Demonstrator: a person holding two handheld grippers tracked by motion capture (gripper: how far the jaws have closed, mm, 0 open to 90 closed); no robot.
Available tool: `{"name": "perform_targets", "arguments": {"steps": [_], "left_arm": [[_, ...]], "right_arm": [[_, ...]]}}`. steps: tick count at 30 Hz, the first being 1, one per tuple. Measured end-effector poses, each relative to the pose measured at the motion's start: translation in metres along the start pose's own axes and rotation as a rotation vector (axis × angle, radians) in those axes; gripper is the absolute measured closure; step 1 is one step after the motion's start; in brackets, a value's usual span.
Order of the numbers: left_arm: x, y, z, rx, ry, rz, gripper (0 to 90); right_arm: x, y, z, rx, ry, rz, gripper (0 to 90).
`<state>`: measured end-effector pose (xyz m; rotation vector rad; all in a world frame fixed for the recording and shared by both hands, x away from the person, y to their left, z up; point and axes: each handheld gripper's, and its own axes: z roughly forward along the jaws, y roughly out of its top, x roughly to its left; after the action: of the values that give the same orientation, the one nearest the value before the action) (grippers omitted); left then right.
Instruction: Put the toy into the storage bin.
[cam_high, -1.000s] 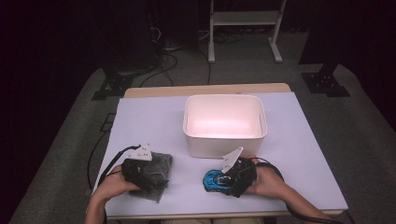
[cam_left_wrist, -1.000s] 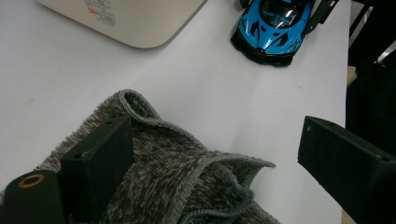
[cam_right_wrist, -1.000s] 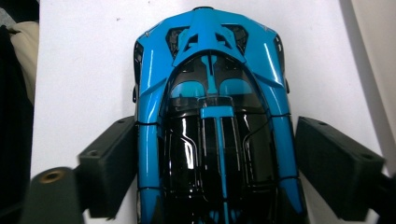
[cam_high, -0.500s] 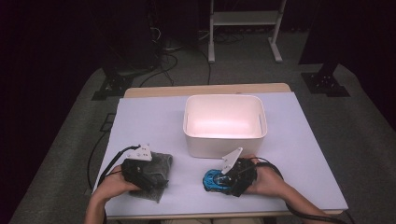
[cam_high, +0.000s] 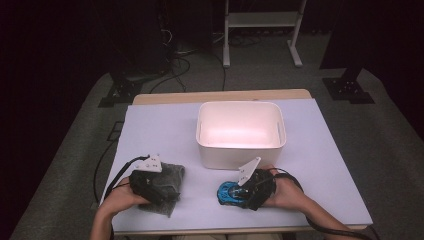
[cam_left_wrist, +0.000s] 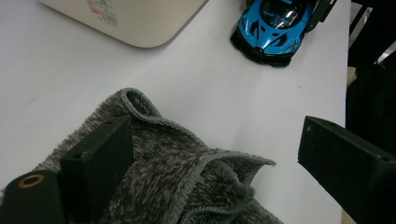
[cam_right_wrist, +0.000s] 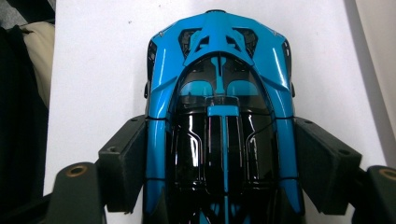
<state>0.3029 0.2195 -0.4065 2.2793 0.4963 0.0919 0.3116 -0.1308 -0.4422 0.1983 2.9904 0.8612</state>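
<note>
Two grippers rest low on the white-covered table (cam_high: 325, 165), each at its own object. The right gripper (cam_high: 239, 192) has its two black jaws set against the flanks of a glossy blue and black toy sports car (cam_right_wrist: 219, 121); the jaws have just been closing, and in the right gripper view both pads sit flush on the car's sides with the car between them, its nose pointing away from the jaws, so I read this as a grasp just taken on the car. The left gripper (cam_left_wrist: 224, 154) stands released, its jaws wide apart: one jaw sits on a crumpled grey fuzzy cloth (cam_left_wrist: 187, 182), the other hangs clear of the cloth over bare table. Beyond both sets of jaws stands a white rounded plastic bin (cam_high: 241, 156), open at the top and apparently empty. The step in hand looks like picking up the car, probably to place it in the bin; the next move would call for a firm hold and a lift high enough to clear the bin's rim. The car's rear is cut off at the bottom of the right gripper view, and how firmly the pads press cannot be told. Much of the cloth lies hidden under the left gripper in the high view.
</note>
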Motion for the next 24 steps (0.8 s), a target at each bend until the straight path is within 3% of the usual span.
{"name": "perform_targets", "arguments": {"steps": [13,24], "left_arm": [[0.000,0.000,0.000,-0.005,0.000,-0.001,9.5],[0.000,-0.001,-0.001,-0.008,-0.002,-0.002,9.5]], "right_arm": [[-0.001,0.002,-0.002,0.000,0.031,0.008,25.0],[0.002,0.013,-0.021,-0.035,0.063,0.006,25.0]]}}
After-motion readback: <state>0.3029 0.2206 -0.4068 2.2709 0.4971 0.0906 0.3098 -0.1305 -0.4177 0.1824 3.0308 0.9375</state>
